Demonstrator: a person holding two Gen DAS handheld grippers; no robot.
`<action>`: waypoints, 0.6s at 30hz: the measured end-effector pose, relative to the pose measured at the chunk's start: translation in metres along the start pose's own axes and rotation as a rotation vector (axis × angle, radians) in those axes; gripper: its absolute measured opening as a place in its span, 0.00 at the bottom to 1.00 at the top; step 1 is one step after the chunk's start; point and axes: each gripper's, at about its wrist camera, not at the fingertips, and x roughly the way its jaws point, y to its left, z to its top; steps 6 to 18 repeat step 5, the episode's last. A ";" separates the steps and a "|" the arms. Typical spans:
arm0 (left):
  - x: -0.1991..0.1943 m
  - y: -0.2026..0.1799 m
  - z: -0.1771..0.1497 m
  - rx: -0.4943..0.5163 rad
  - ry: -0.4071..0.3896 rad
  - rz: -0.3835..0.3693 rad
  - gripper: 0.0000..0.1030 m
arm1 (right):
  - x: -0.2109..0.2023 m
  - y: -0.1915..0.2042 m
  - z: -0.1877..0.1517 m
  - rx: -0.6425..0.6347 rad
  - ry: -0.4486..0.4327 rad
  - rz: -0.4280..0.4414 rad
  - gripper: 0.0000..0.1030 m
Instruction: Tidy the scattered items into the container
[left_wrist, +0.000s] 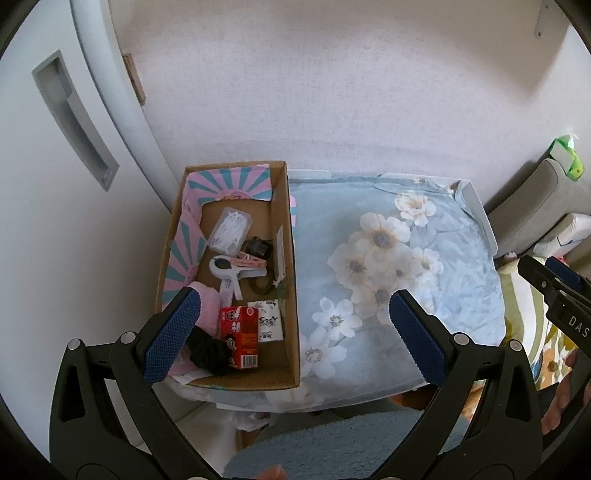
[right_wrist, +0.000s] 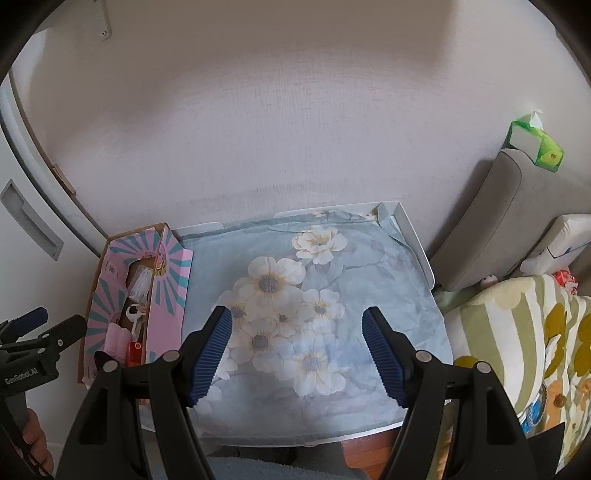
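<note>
Cardboard box w/ red carton etc. is sitting under my left claw; both claws, incl. right, are hanging released over floral cloth.

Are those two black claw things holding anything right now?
No. The left tool and the right tool both have their jaws spread with nothing between them. The items already lie in the cardboard box.
</note>
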 end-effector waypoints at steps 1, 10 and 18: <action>-0.002 0.000 -0.001 0.004 -0.011 0.005 0.99 | -0.001 -0.001 0.000 -0.002 -0.001 -0.001 0.67; -0.006 -0.001 -0.004 0.009 -0.037 0.044 0.99 | 0.000 0.000 -0.001 -0.002 0.000 -0.001 0.67; -0.006 -0.001 -0.004 0.009 -0.037 0.044 0.99 | 0.000 0.000 -0.001 -0.002 0.000 -0.001 0.67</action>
